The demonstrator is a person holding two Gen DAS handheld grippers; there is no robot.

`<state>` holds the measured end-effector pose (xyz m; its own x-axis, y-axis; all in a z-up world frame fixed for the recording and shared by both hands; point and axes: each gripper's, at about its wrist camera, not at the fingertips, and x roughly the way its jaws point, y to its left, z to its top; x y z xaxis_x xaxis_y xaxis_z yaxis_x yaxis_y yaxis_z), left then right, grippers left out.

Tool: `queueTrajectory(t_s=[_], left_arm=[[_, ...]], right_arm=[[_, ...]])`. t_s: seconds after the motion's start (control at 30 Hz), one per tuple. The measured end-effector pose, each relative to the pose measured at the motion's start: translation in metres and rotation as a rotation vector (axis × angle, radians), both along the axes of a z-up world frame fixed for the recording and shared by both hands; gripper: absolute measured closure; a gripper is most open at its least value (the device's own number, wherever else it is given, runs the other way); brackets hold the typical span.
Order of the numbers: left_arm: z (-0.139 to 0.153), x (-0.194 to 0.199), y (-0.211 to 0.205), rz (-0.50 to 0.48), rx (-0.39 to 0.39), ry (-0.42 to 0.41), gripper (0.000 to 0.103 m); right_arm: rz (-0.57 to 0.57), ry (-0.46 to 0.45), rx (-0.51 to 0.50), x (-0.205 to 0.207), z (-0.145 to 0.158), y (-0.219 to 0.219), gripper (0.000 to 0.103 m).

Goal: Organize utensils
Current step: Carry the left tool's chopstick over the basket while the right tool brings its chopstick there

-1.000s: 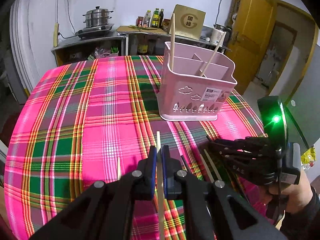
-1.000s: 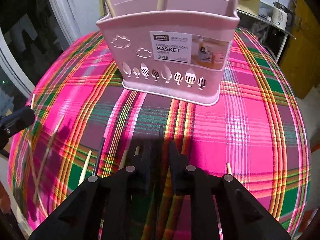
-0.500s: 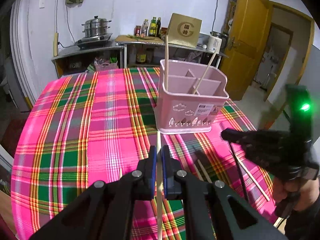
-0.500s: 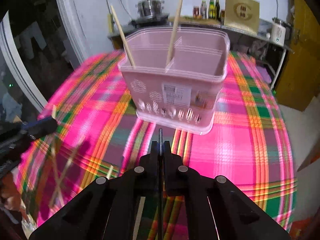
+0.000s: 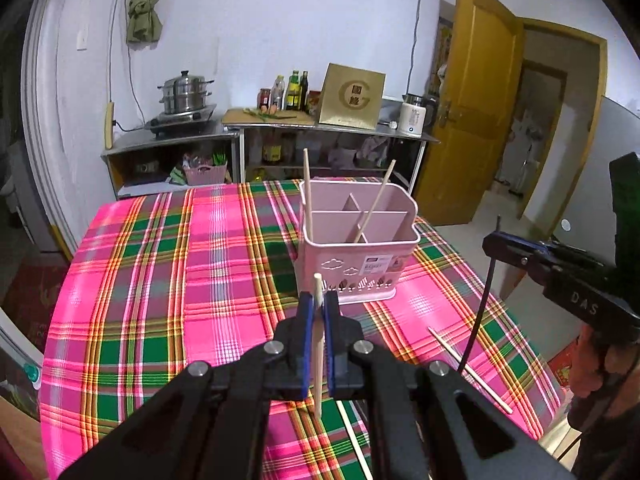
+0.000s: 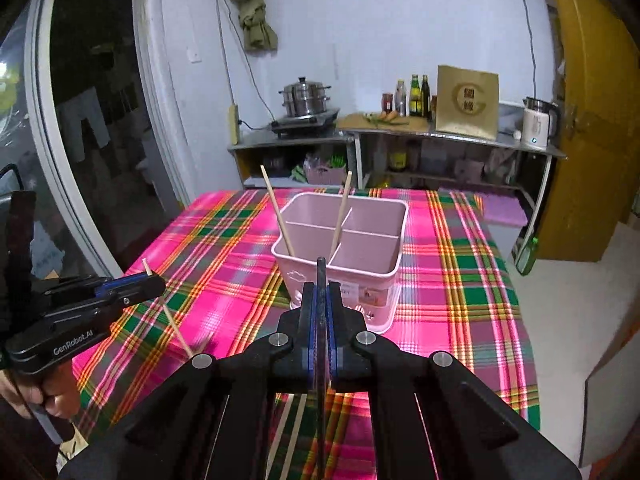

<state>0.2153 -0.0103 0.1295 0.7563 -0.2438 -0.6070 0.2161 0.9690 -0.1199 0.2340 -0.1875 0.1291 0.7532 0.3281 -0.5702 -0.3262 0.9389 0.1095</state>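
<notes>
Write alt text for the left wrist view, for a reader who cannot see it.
The left tool is shut on a pale wooden chopstick, held above a pink plaid tablecloth. Ahead stands a pink divided basket with two wooden chopsticks leaning inside; at right, the right tool holds a black chopstick. More chopsticks lie on the cloth.

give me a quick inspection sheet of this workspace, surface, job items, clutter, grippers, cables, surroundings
Surface: table under a pink and green plaid tablecloth.
Job's things: pink utensil basket upright, two wooden chopsticks standing in it; loose wooden chopsticks lying on the cloth near the front edge.
Clutter: nothing seen on the table.
Grippers: left gripper shut on a wooden chopstick, held above the cloth; right gripper shut on a black chopstick.
Cables: cords run down the wall behind the counter.
Surroundings: steel counter with steamer pot, sauce bottles, electric kettle; yellow door open.
</notes>
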Motion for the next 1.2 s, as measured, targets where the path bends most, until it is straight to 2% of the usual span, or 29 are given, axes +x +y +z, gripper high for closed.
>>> queueTrajectory(t_s=[0.37,0.63,0.87,1.2], left_arm=[[0.003,-0.005,-0.005,-0.01,0.015,-0.007,0.097],[0.014,0.001,-0.008,-0.031,0.014,-0.013,0.097],[0.041,0.018,-0.014,-0.047,0.006,-0.061,0.097],[0.088,0.052,-0.02,-0.051,-0.022,-0.143,0.097]], right_arm=[[0.0,-0.025,-0.024,-0.019,0.006,-0.011,0.099],[-0.019,-0.078,0.003,-0.018,0.023,-0.018,0.099],[-0.026,-0.131,0.066,-0.006,0.036,-0.018,0.099],[-0.01,-0.241,0.147,0.015,0.081,-0.007,0.099]])
